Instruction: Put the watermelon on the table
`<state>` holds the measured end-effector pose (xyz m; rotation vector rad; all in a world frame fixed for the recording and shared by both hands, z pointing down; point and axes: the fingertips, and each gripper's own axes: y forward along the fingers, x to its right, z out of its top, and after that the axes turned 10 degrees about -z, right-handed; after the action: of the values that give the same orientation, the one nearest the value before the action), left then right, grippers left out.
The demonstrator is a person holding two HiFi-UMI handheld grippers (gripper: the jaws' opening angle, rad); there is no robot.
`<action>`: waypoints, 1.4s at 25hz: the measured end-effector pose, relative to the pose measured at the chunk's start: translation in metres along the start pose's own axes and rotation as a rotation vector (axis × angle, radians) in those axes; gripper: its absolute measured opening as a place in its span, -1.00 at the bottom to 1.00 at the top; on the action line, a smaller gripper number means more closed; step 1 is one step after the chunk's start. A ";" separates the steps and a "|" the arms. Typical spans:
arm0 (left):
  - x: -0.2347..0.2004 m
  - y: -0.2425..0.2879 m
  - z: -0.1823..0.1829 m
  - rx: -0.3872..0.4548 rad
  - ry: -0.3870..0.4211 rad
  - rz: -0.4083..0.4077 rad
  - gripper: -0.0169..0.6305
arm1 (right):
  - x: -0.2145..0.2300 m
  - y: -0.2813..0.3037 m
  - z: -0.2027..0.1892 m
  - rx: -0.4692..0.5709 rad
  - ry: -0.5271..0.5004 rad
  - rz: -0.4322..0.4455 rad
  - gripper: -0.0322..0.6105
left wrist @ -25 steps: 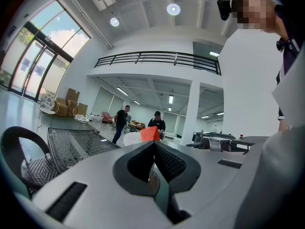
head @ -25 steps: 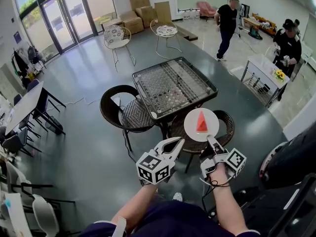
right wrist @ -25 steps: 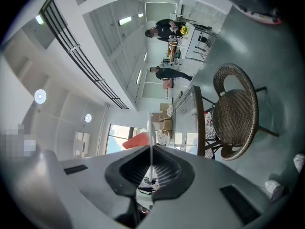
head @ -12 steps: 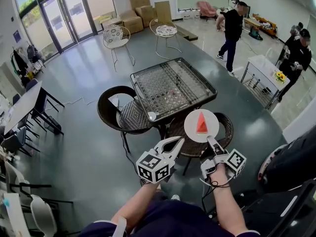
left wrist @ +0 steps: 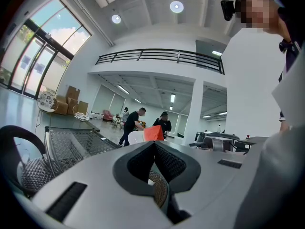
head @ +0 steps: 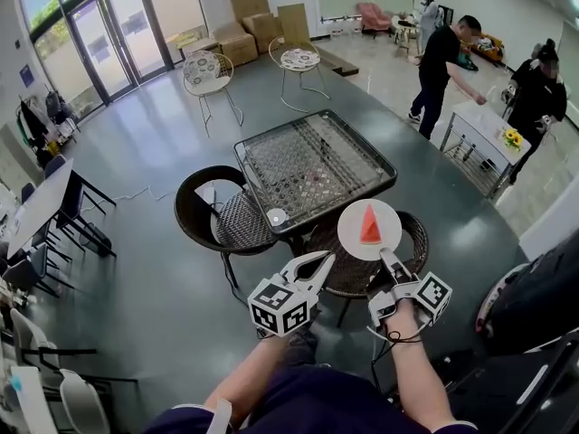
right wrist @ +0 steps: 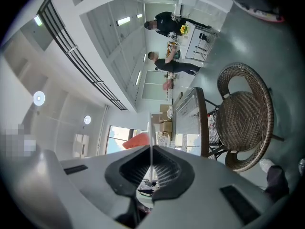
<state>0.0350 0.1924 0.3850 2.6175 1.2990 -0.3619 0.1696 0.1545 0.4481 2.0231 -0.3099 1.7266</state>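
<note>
A red wedge of watermelon (head: 370,225) lies on a round white plate (head: 355,239) held up in the air. My right gripper (head: 386,258) is shut on the plate's near rim. In the right gripper view the plate (right wrist: 150,128) shows edge-on between the jaws of that gripper (right wrist: 151,149), with the watermelon (right wrist: 137,140) to its left. My left gripper (head: 322,260) hangs beside the plate, shut and holding nothing. In the left gripper view its jaws (left wrist: 153,143) meet, and the watermelon (left wrist: 153,133) shows just beyond them. The glass-topped table (head: 312,156) stands ahead, below the plate.
Two dark wicker chairs stand at the table: one on the left (head: 226,211) with a small white object (head: 276,216) on its seat, one under the plate (head: 412,242). People (head: 440,66) stand by a white cart (head: 479,138) at the far right. Boxes (head: 246,25) line the back wall.
Both grippers and the plate hold their places. The view has shifted a little toward the table, and the people at the back right have walked on.
</note>
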 end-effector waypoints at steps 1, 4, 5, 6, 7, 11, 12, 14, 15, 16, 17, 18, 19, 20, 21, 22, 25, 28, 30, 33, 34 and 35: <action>-0.003 0.002 0.000 0.000 -0.001 -0.001 -0.93 | 0.000 0.003 0.001 0.002 0.000 0.000 -0.85; -0.016 0.009 0.003 0.002 -0.006 -0.006 -0.93 | -0.002 0.016 0.006 0.006 -0.003 -0.005 -0.85; -0.022 0.011 0.004 0.002 -0.009 -0.009 -0.93 | -0.002 0.021 0.007 0.008 -0.004 -0.007 -0.85; -0.027 0.013 0.005 0.002 -0.012 -0.013 -0.93 | -0.003 0.026 0.008 0.009 -0.004 -0.010 -0.85; -0.032 0.014 0.006 0.002 -0.015 -0.016 -0.93 | -0.004 0.032 0.008 0.012 -0.005 -0.014 -0.85; -0.059 0.021 0.011 0.004 -0.025 -0.026 -0.93 | -0.006 0.057 0.011 0.020 -0.012 -0.022 -0.85; -0.067 0.023 0.011 0.003 -0.029 -0.027 -0.93 | -0.005 0.065 0.012 0.021 -0.013 -0.025 -0.85; -0.083 0.027 0.012 0.001 -0.036 -0.029 -0.93 | -0.004 0.079 0.014 0.023 -0.009 -0.032 -0.85; -0.090 0.029 0.014 0.001 -0.038 -0.031 -0.93 | -0.004 0.086 0.015 0.025 -0.006 -0.035 -0.85; -0.098 0.031 0.016 0.002 -0.041 -0.032 -0.93 | -0.005 0.093 0.015 0.027 -0.005 -0.038 -0.85; -0.106 0.031 0.018 0.001 -0.044 -0.035 -0.93 | -0.005 0.101 0.014 0.029 -0.004 -0.042 -0.85; -0.114 0.031 0.019 0.000 -0.047 -0.037 -0.93 | -0.005 0.109 0.014 0.031 -0.002 -0.046 -0.85; -0.123 0.032 0.021 -0.003 -0.050 -0.040 -0.93 | -0.006 0.118 0.013 0.033 0.000 -0.050 -0.85; -0.133 0.034 0.022 -0.006 -0.053 -0.042 -0.93 | -0.007 0.127 0.013 0.033 0.002 -0.052 -0.85; -0.142 0.037 0.024 -0.010 -0.055 -0.044 -0.93 | -0.008 0.137 0.015 0.035 0.004 -0.054 -0.85; -0.151 0.041 0.027 -0.013 -0.057 -0.047 -0.93 | -0.010 0.146 0.017 0.037 0.006 -0.056 -0.85; -0.175 0.053 0.036 -0.026 -0.060 -0.059 -0.93 | -0.015 0.170 0.026 0.049 0.010 -0.066 -0.85; -0.195 0.066 0.044 -0.039 -0.061 -0.079 -0.93 | -0.020 0.191 0.034 0.065 0.012 -0.073 -0.85; -0.208 0.074 0.047 -0.048 -0.063 -0.093 -0.93 | -0.022 0.205 0.040 0.079 0.013 -0.078 -0.85; -0.229 0.086 0.051 -0.061 -0.066 -0.105 -0.93 | -0.024 0.224 0.051 0.096 0.014 -0.085 -0.85; -0.236 0.090 0.051 -0.066 -0.068 -0.107 -0.93 | -0.024 0.231 0.055 0.100 0.015 -0.087 -0.85; -0.243 0.093 0.052 -0.070 -0.070 -0.109 -0.93 | -0.024 0.237 0.058 0.104 0.018 -0.089 -0.85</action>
<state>-0.0391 -0.0608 0.4150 2.4605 1.4079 -0.4137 0.1081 -0.0825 0.4655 2.0601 -0.1246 1.7368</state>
